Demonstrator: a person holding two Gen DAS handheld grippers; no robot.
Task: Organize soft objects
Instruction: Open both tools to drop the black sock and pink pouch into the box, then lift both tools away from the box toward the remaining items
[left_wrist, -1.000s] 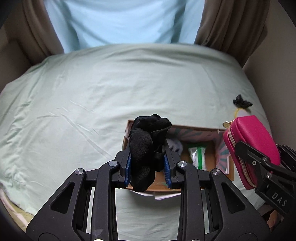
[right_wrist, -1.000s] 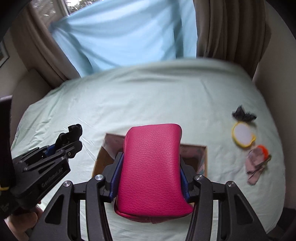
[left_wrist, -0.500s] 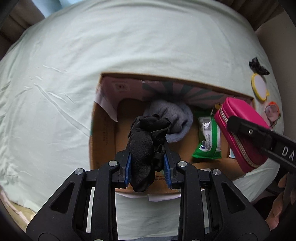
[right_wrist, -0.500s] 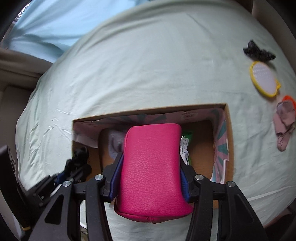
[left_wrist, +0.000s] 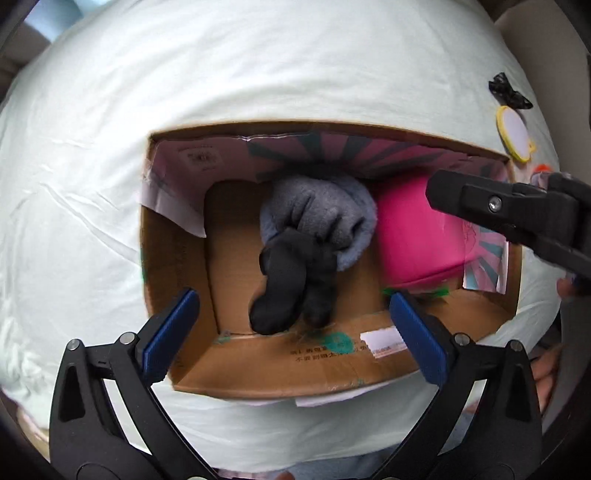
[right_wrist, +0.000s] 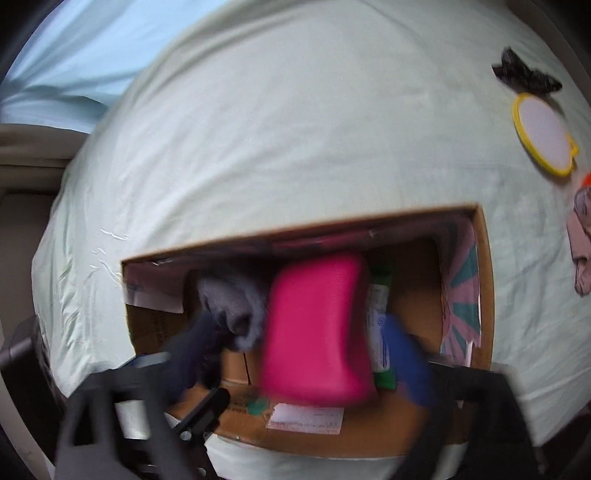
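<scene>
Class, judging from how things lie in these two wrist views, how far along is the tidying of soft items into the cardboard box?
Done: the grey fleece and green packet lie in the cardboard box.
In hand: both jaws have just been opening; the black sock and pink pouch drop free into the box.
Left: the black bow, yellow-rimmed mirror and pink cloth lie on the sheet.

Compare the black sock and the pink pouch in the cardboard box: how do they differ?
The black sock is limp, crumpled and dark; the pink pouch is smooth, bright and keeps a boxy shape. The sock lies against the grey fleece; the pouch sits to the fleece's right, over a green packet. Both are inside the cardboard box, gripped by nothing.
</scene>
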